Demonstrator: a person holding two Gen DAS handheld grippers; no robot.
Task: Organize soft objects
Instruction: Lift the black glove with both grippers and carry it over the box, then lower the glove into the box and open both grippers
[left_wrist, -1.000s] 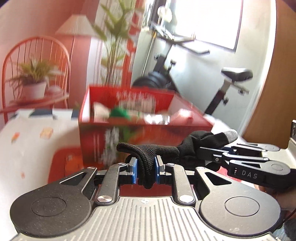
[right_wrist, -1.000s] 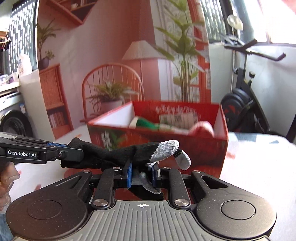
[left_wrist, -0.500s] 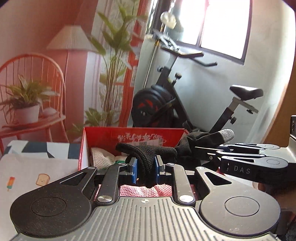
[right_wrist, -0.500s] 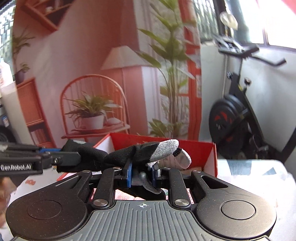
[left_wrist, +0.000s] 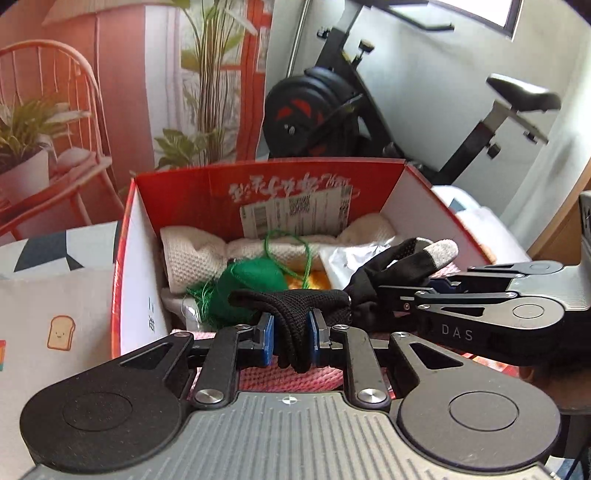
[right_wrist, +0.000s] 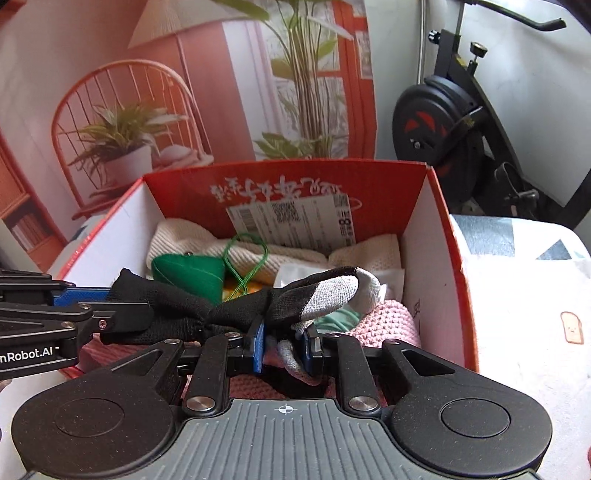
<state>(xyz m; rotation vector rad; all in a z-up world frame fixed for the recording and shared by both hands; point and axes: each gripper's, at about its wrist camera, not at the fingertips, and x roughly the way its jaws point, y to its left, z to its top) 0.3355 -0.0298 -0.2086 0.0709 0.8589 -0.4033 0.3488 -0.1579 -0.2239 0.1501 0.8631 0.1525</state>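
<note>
Carrying black knit glove (left_wrist: 295, 306) over red cardboard box (left_wrist: 303, 184), both grippers clamped on it; next: lower, release.

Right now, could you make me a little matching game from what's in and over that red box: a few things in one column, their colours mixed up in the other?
Things:
1. glove held between the left hand-held gripper and the right hand-held gripper
2. pouch with a cord
3. knitted cloth at the box's near end
4. knitted cloth at the box's far end

Colours:
A. pink
B. cream
C. black with grey fingertips
D. green

Pairs: 1-C, 2-D, 3-A, 4-B
</note>
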